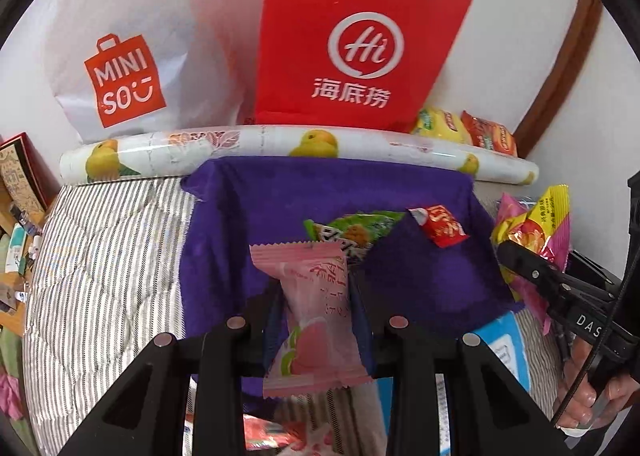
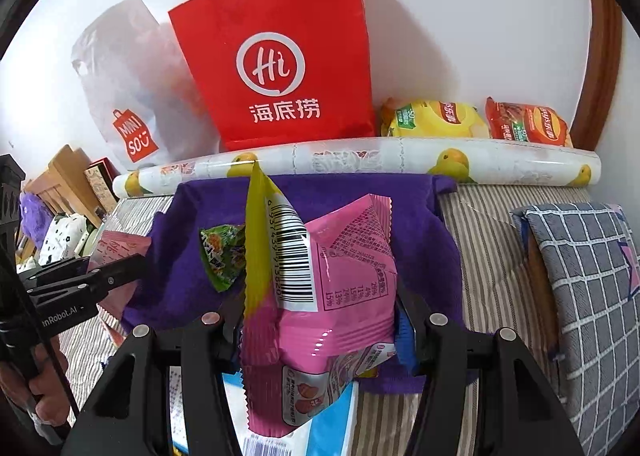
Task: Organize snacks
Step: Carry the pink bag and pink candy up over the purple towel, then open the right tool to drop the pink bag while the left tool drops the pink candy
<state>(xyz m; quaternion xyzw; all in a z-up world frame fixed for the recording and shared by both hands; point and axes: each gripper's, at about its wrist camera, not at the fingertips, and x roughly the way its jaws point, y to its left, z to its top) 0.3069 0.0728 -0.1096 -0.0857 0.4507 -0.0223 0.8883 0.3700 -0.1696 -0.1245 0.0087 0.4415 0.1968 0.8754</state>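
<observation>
The right gripper [image 2: 320, 320] clamps a pink snack packet [image 2: 340, 296] with a yellow edge between its jaws, above a purple cloth [image 2: 360, 191] spread on the striped bed [image 2: 488, 256]. A green packet [image 2: 222, 252] lies on the cloth, and a red paper bag [image 2: 280, 55] stands behind.

You read "MINISO" on the orange shopping-bag logo of the white plastic bag [image 1: 120, 55] at ten o'clock in the left wrist view. At twelve o'clock the red paper bag [image 1: 360, 35] carries a white ringed "Hi" above "海底捞". At four o'clock the right gripper [image 1: 532, 276] shows "DAS", cut off. In the right wrist view the pink snack packet [image 2: 340, 276] has a barcode reading 6937459913820, and at nine o'clock the left gripper [image 2: 116, 276] reads "nRobot.AI".
</observation>
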